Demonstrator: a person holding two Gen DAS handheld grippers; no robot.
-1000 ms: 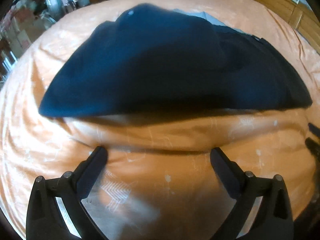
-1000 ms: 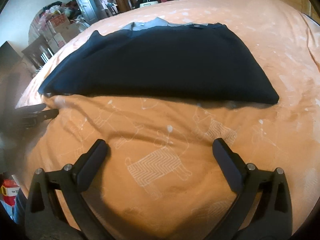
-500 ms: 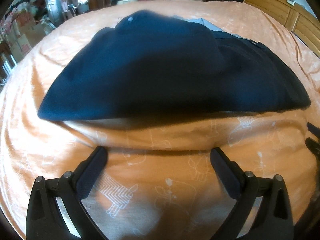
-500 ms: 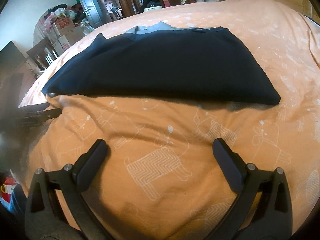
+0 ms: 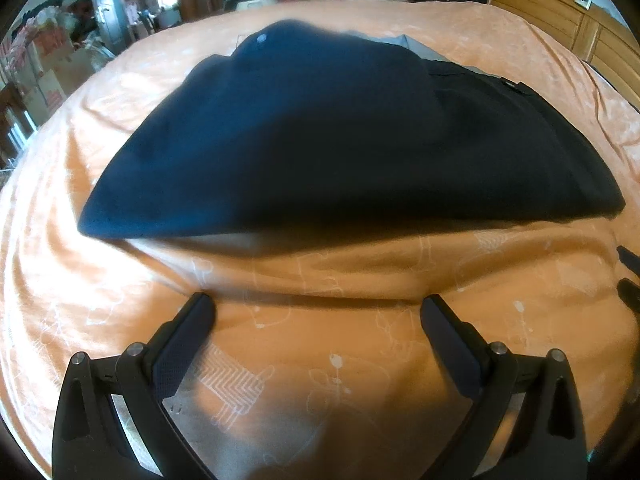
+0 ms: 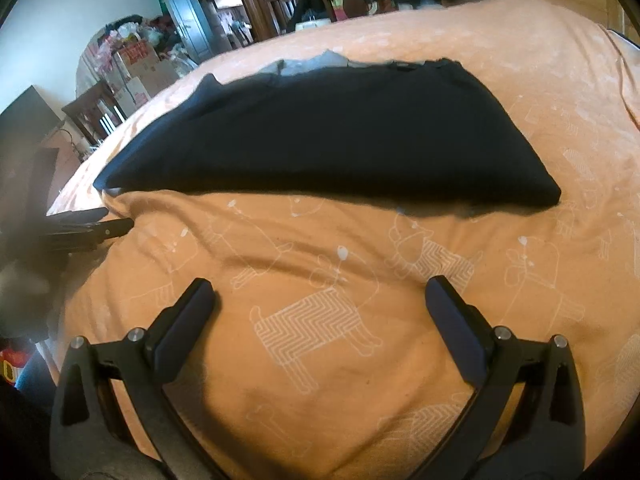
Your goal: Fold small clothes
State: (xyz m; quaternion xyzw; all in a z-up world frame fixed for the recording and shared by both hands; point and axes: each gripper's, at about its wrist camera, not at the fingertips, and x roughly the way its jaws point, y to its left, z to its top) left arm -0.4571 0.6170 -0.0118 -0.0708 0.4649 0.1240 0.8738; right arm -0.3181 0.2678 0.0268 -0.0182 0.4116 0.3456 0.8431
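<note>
Navy folded garment (image 5: 340, 140) lay on the orange bedsheet (image 5: 320, 340) (animal-printed); left gripper (image 5: 316, 312) and right gripper (image 6: 320, 300) hovered near, spread wide, empty

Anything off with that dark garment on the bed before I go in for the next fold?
One thing: a grey layer pokes out past the far edge of the navy garment, so the layers are not flush. Both grippers are open, short of it.
</note>
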